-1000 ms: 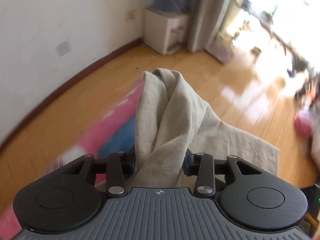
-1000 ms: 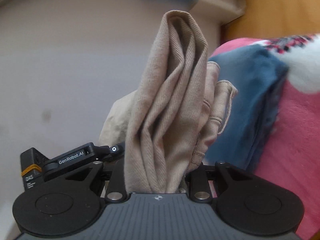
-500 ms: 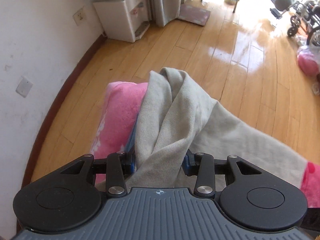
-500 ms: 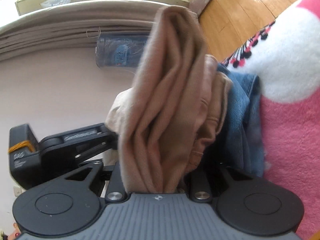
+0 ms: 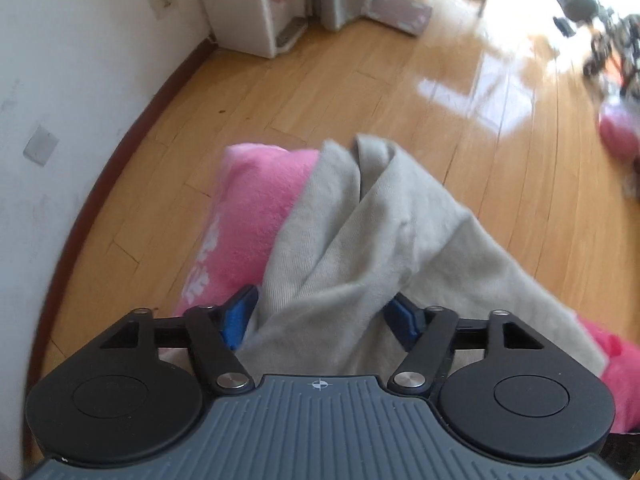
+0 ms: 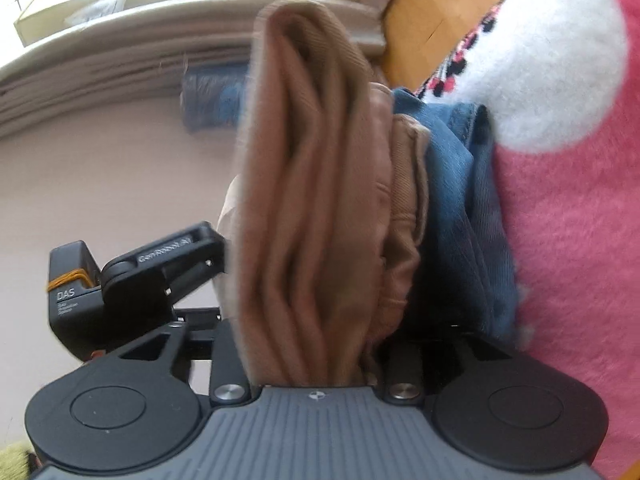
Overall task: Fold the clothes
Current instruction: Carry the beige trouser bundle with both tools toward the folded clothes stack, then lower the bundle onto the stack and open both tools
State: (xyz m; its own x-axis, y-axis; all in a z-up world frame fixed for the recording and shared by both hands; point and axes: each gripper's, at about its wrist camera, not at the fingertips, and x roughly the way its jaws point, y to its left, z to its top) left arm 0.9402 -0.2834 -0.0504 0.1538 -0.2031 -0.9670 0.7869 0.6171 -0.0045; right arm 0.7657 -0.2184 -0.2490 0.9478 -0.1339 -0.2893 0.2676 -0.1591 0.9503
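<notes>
My left gripper [image 5: 320, 316] is shut on a bunched fold of a beige garment [image 5: 360, 240], which trails right over a pink blanket [image 5: 256, 208]. Its blue finger pads [image 5: 240, 314] show on either side of the cloth. My right gripper [image 6: 316, 360] is shut on a thick bunch of the same beige garment [image 6: 312, 200], which stands up from the jaws. The fingertips are hidden by cloth. A folded blue denim piece [image 6: 464, 200] lies just right of it on the pink blanket [image 6: 568, 260]. The left gripper [image 6: 160, 264] shows at the left of the right wrist view.
Wooden floor [image 5: 360, 92] lies beyond the blanket's far edge. A white wall [image 5: 60, 80] with a dark baseboard runs along the left. A white water dispenser [image 5: 256, 8] and a curtain stand at the back. Bikes and a pink bag [image 5: 620, 132] are far right.
Both grippers, still gripping the beige garment, have tilted down and come lower toward the blanket. The left view now looks down at the floor and blanket edge.
</notes>
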